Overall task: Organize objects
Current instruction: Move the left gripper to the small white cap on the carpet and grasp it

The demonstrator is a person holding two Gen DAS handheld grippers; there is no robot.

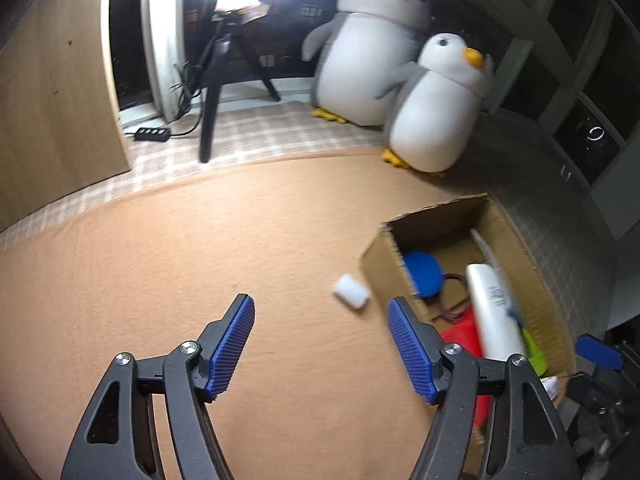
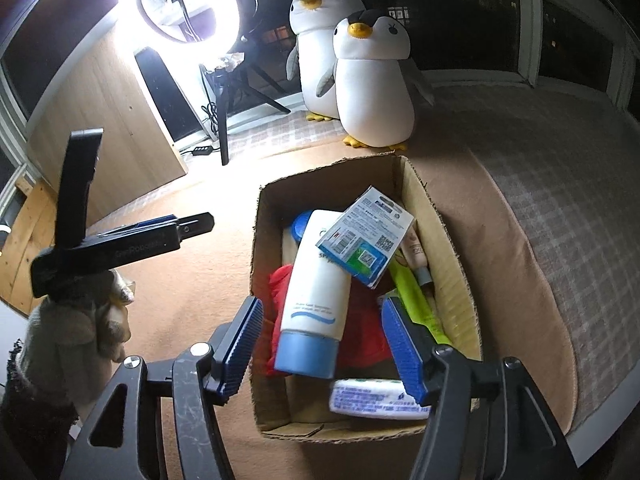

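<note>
My left gripper (image 1: 320,346) has its jaws apart over the orange cloth (image 1: 200,248), nothing between them; a small white cap (image 1: 351,291) lies on the cloth just beside the box (image 1: 380,258). My right gripper (image 2: 322,350) is also apart, above the box (image 2: 448,240); inside I see a white tube (image 2: 316,284) with blue cap, a card pack (image 2: 366,236) leaning on it, a red item (image 2: 362,316) and a green tube (image 2: 414,300); two penguins (image 2: 372,84) stand behind the box.

Red thing (image 2: 360,320) half-buried under tube (image 2: 316,292)
</note>
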